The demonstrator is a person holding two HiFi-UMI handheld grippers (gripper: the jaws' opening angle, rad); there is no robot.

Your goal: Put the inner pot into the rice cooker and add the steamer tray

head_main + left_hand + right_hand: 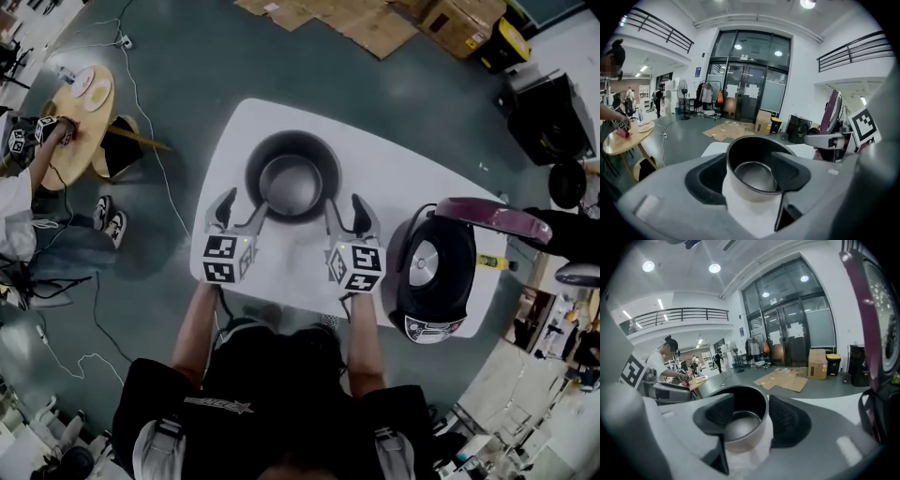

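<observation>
The inner pot (292, 176), dark-walled with a shiny round bottom, stands in the middle of the white table (394, 169). The rice cooker (433, 274) sits at the table's right end with its purple lid (497, 217) raised. My left gripper (240, 214) is open just short of the pot's near-left rim. My right gripper (347, 216) is open at the near-right rim. In the left gripper view the pot (752, 171) shows between and beyond the open gripper (747, 183). The right gripper view shows the same pot (740, 420) ahead of the open gripper (752, 425). Neither touches it.
A person sits at a round wooden table (80, 94) at far left, with cables on the floor. Flattened cardboard (328, 19) lies beyond the table. Black cases (548, 117) stand at the right. The open lid (867, 310) rises close on the right gripper's right.
</observation>
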